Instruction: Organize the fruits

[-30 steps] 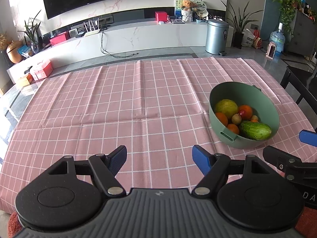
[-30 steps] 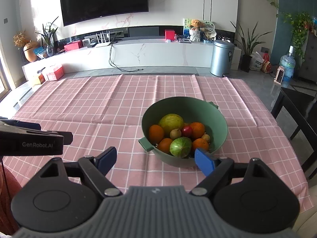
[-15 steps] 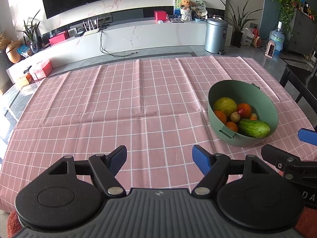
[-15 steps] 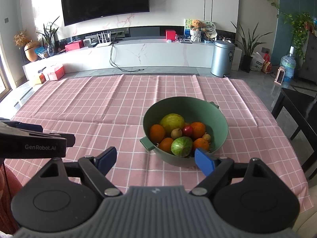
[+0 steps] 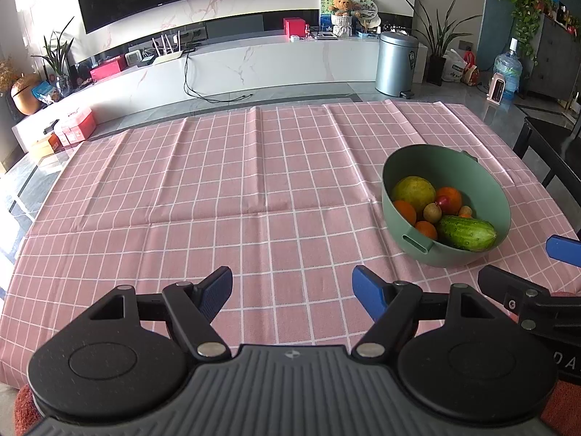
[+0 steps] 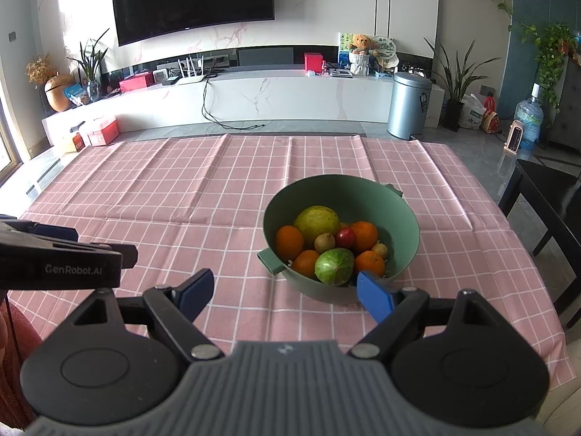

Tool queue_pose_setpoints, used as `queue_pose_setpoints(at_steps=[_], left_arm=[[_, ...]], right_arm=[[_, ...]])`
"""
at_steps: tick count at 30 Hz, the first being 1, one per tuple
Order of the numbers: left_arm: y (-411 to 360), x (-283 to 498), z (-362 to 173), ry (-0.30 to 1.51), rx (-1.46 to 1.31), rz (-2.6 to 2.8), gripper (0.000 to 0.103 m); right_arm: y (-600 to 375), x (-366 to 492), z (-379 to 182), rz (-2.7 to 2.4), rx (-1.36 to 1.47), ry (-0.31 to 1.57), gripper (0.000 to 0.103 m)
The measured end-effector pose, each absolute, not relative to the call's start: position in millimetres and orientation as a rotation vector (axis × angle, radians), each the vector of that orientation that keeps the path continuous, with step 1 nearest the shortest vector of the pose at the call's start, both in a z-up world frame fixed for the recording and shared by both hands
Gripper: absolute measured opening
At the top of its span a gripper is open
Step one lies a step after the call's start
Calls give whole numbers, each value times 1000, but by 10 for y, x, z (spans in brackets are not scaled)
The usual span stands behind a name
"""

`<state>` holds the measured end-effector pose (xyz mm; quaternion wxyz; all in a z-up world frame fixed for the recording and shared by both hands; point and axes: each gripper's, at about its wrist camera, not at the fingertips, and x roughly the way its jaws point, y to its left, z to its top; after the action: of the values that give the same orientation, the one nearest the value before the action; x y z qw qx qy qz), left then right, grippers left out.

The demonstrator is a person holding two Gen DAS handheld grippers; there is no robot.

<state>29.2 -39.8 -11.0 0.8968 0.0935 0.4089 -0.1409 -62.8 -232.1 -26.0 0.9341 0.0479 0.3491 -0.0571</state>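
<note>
A green bowl point(image 6: 406, 218) point(image 5: 395, 167) stands on the pink checked tablecloth point(image 5: 218, 189), right of centre. Inside lie a large yellow-green fruit point(image 6: 316, 222), several oranges point(image 6: 289, 242), a striped green melon point(image 6: 334, 266) point(image 5: 466, 233), a small red fruit point(image 6: 345, 238) and a brownish one point(image 6: 324, 242). My right gripper point(image 6: 285, 296) is open just in front of the bowl's near rim, nothing between its fingers. My left gripper point(image 5: 292, 289) is open over bare cloth, left of the bowl.
The cloth point(image 6: 163, 189) spreads wide to the left and behind the bowl. A dark chair point(image 6: 544, 196) stands at the table's right edge. Beyond the far edge are a white cabinet point(image 6: 290, 98) and a metal bin point(image 6: 408, 105).
Nothing has really moved; the bowl only shifts a touch in both views, and both grippers stay open where they were.
</note>
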Motion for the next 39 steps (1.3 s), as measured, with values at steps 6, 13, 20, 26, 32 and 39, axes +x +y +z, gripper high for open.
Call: queue_pose_setpoints(at_steps=[6,13,20,26,32,39], left_arm=[[-398,287,-112,848,194,-292,88],[-399,284,-113,850,193,-292,88],[-395,289,-110,850,193,-290,88],[-378,282,-123,854,195,-286,88],[-377,280,-114,851,197,-284,88],[-370,292,-91,847,197,-266,88]], right_arm=[[-2315,-631,-262,-116,97,715,83],[-2309,-636,-261,-112,95,716,83],[-2305,-640,-266,-112,94,719,83],[-2299,-644,-264,-111,95,718,83],[-2292,-638,-266,-105,91,720,83],[-2292,-629,-272,-103,87,725,83]])
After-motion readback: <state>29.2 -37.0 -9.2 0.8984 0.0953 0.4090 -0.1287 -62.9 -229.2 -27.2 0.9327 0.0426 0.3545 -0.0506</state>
